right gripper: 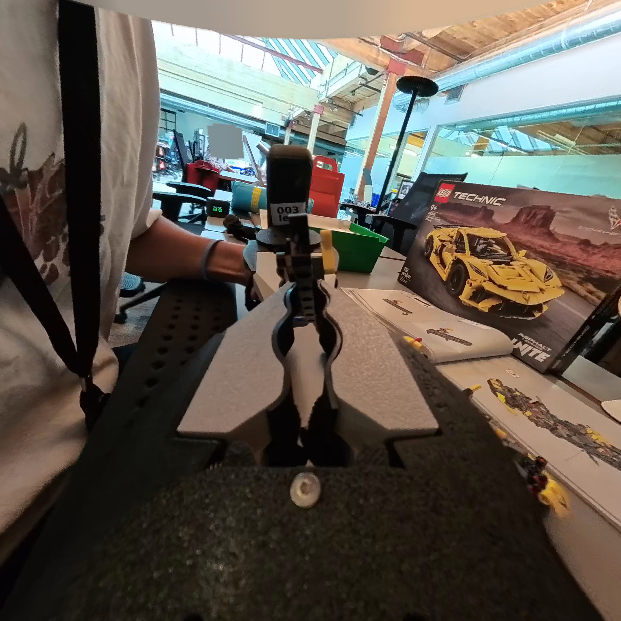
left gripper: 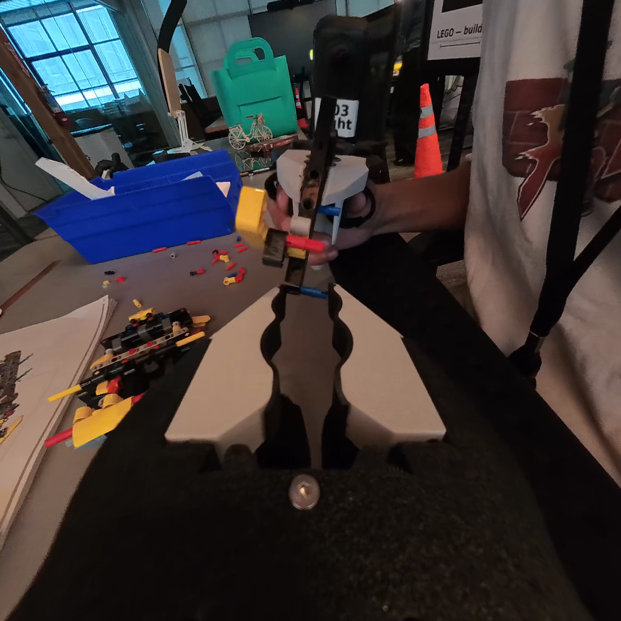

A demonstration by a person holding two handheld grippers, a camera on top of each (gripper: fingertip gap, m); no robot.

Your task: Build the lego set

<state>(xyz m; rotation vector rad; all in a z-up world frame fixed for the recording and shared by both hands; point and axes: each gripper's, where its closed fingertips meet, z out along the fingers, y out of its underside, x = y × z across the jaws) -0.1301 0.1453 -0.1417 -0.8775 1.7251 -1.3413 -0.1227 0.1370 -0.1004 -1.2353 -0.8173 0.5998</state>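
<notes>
Left wrist view, both grippers' jaws clamping black beam (left gripper: 311, 215) midair above table edge (left gripper: 452, 268).

Two wrist cameras facing each other close up, each looking along its own fingers, both sharing the black beam (left gripper: 311, 188) held between them

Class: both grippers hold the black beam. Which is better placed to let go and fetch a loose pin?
Probably left. The left gripper pinches only the black beam's lower end, with the loose pins in its view; the right gripper holds mid-beam, so could keep it steady.
</notes>
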